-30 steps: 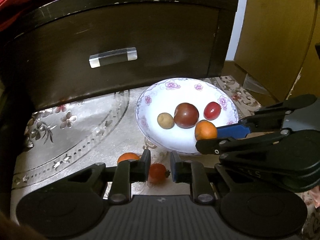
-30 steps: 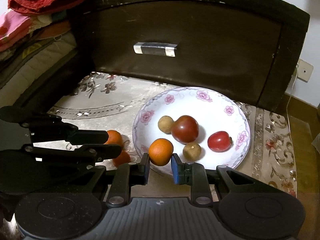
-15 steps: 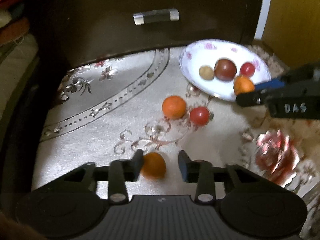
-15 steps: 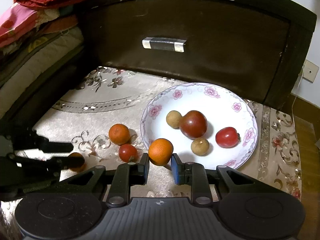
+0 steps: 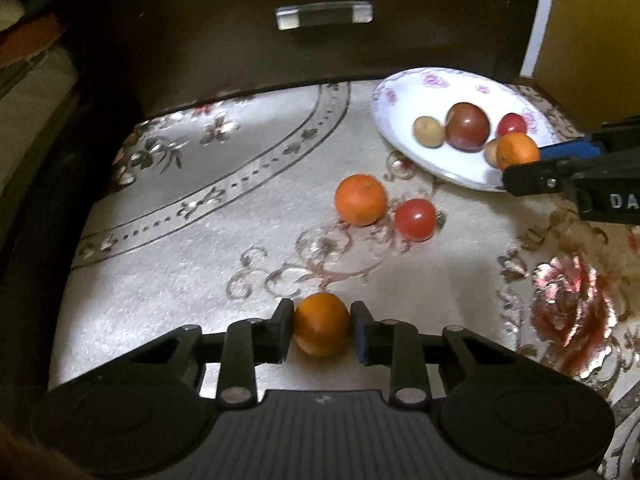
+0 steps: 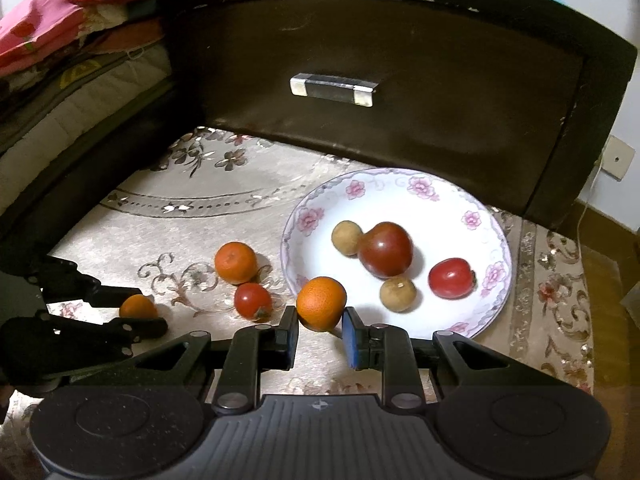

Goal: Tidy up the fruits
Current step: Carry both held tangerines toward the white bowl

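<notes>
Round oranges show no long axis. Left tongs (image 5: 322,330) clamp one orange (image 5: 322,329); right tongs (image 6: 319,322), narrowly parted, grip another orange (image 6: 321,308) at the plate's (image 6: 436,196) 7 o'clock rim.

plate (image 6: 486,322) right of loose fruits (image 6: 236,263)

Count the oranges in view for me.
3. One orange sits between the right gripper fingers at the plate rim, one orange between the left gripper fingers, one orange loose on the cloth.
</notes>
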`<act>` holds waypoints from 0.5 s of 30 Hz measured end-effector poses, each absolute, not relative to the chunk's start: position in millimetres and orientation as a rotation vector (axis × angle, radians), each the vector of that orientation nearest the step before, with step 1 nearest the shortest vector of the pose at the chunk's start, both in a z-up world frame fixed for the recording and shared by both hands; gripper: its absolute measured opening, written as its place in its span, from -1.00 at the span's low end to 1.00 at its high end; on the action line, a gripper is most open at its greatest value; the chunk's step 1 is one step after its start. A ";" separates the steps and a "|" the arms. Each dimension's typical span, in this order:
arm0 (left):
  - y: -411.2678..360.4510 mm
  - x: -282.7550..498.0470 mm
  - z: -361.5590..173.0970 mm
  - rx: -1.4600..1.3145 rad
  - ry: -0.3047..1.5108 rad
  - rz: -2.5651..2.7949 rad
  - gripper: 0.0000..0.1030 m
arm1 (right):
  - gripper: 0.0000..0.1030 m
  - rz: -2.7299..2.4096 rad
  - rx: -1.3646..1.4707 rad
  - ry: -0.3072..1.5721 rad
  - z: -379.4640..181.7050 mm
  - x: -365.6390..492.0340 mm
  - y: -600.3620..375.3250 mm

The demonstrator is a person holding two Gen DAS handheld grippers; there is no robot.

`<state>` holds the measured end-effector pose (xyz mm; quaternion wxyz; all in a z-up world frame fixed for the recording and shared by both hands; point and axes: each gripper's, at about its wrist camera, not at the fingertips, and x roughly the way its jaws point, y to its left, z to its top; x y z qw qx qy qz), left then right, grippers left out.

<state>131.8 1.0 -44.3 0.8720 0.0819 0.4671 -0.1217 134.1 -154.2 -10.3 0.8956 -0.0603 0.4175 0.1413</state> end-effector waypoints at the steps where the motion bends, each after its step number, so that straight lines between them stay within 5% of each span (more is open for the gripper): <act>1: -1.0 132.0 -42.5 0.165 0.974 -0.265 -0.30 | -0.60 0.288 -0.131 0.860 -9.8 133.5 -154.5; 15: -44.6 149.7 -11.6 0.147 0.878 -0.375 -0.30 | -0.60 0.231 -0.140 0.829 -4.1 138.0 -169.7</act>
